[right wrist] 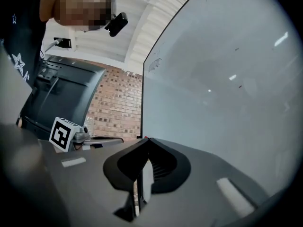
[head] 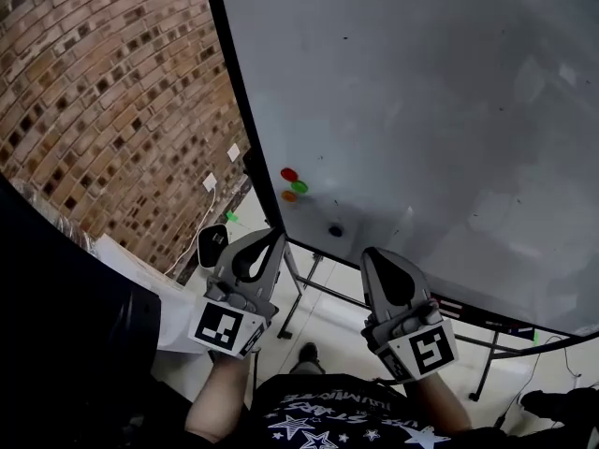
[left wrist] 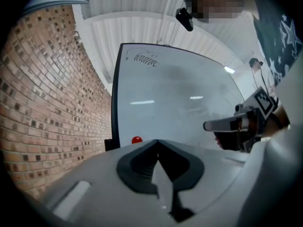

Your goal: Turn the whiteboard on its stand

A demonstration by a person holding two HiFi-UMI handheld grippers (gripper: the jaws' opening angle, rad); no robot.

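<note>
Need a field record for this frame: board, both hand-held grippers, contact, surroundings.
whiteboard: on its stand, mostly wiped, faint marks near the top
magnets: red, green and orange, clustered near the lower left corner
left hand-held gripper: jaws together, empty, tip by the board's lower left corner
right hand-held gripper: jaws together, empty, tip at the bottom edge
contact with board: cannot tell
left of board: brick wall
</note>
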